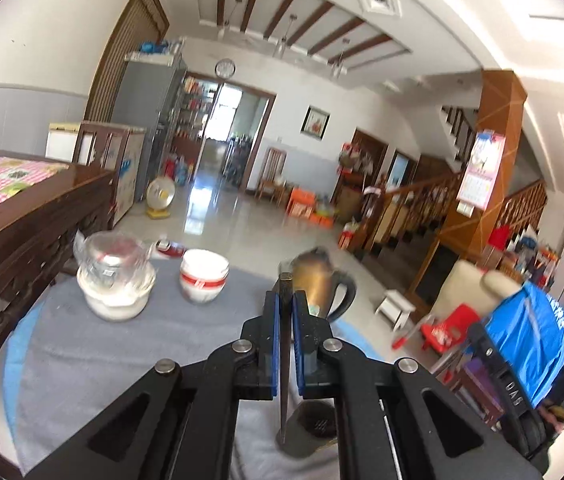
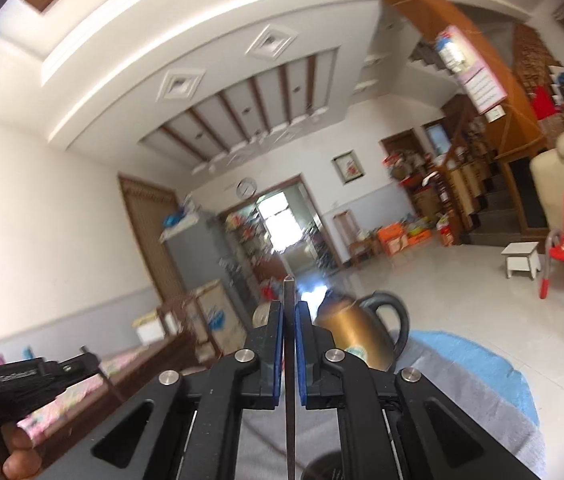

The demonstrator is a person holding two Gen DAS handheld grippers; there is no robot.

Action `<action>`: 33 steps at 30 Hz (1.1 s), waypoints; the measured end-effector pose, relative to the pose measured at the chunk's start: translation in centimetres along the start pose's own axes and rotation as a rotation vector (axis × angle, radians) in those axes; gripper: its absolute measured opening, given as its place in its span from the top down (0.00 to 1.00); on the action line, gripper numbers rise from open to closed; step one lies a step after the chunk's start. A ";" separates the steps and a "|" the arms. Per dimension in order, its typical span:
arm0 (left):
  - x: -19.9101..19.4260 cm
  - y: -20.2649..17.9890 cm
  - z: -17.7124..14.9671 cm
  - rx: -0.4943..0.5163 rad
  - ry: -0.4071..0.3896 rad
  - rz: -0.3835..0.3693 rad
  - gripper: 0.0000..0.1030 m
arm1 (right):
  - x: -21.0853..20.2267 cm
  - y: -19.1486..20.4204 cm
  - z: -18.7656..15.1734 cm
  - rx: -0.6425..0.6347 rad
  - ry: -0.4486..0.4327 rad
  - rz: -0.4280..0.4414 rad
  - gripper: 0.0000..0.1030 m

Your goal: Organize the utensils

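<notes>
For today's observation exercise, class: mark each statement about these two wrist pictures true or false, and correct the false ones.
1. The left gripper is shut on a thin dark stick. True.
2. The right gripper is wide open and holds nothing. False: it is shut on a thin dark stick.
3. A golden kettle with a black handle stands on the table. True.
4. The white bowls carry a green band. False: the band is red.
5. The table is covered with a grey cloth. True.
6. The clock hangs beside the staircase. False: it hangs above the doorway.
</notes>
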State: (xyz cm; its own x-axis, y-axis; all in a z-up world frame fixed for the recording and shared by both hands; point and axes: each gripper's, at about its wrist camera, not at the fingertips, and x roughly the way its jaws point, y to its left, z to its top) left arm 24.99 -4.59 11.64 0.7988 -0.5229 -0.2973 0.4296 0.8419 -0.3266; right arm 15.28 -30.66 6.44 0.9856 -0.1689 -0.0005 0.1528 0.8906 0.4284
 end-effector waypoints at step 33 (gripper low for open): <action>3.6 -3.0 -7.5 0.119 0.045 0.098 0.56 | 1.2 -2.0 -5.1 -0.006 0.205 -0.032 0.90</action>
State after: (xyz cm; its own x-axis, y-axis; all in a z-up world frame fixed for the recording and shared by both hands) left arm 23.39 -10.03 4.80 0.8209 -0.4403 -0.3636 0.3990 0.8978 -0.1863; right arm 16.48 -30.43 0.95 0.9743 -0.1079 -0.1978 0.1837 0.8887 0.4201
